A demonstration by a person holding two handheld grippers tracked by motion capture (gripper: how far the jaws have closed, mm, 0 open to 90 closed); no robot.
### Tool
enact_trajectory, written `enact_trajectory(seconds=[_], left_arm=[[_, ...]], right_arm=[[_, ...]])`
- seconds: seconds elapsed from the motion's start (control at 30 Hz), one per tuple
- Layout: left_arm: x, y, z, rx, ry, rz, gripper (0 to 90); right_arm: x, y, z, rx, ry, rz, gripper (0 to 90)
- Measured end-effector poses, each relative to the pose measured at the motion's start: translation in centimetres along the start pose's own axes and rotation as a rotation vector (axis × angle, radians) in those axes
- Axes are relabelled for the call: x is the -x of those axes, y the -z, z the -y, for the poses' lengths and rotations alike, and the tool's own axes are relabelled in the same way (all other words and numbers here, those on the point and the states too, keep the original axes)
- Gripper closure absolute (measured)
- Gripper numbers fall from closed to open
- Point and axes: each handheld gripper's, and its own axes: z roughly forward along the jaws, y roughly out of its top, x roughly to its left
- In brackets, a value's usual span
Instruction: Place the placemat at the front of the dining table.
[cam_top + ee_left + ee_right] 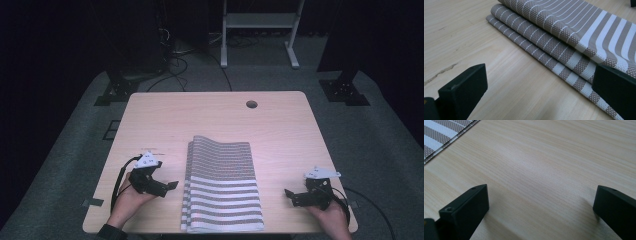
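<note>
A folded cloth with brown and white stripes lies in the middle of the wooden table, reaching the near edge. My left gripper rests just left of the cloth, open, jaws pointing toward it. In the left gripper view the cloth's folded layers run close ahead of the wide-apart jaws, nothing between them. On the cloth's right, a short gap away, my right gripper is open and points left. Its own view looks over bare wood, with a corner of the cloth at the upper left.
A round cable hole sits near the table's far edge. Beyond the table are grey carpet, black stand bases and a white frame. Cables trail from both grippers over the near edge.
</note>
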Motion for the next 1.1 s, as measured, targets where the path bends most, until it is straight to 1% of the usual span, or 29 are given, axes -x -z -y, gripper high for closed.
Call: enact_trajectory(seconds=[0.13,0.27,0.57,0.73,0.93,1.0,1.1], left_arm=[[0.1,-0.1,-0.5,0.003,-0.006,0.006,0.0],[0.2,-0.2,-0.8,0.013,0.002,0.015,0.0],[0.5,-0.7,-1.5,0.006,-0.008,0.027,0.0],[1.0,-1.2,-2.2,0.013,-0.019,0.043,0.0],[1.3,-1.7,-2.6,0.007,-0.027,0.053,0.0],[1.5,-2.0,-2.8,0.010,-0.029,0.058,0.0],[1.8,-2.6,-3.0,0.001,-0.038,0.068,0.0]], right_arm=[[0.0,0.0,0.0,0.000,0.000,0.000,0.0],[0.0,0.0,0.0,0.000,0.000,0.000,0.0],[0.0,0.0,0.0,0.000,0.000,0.000,0.0],[0.0,0.0,0.0,0.000,0.000,0.000,0.0],[0.0,0.0,0.0,0.000,0.000,0.000,0.0],[0.0,0.0,0.0,0.000,0.000,0.000,0.0],[0.0,0.0,0.0,0.000,0.000,0.000,0.0]])
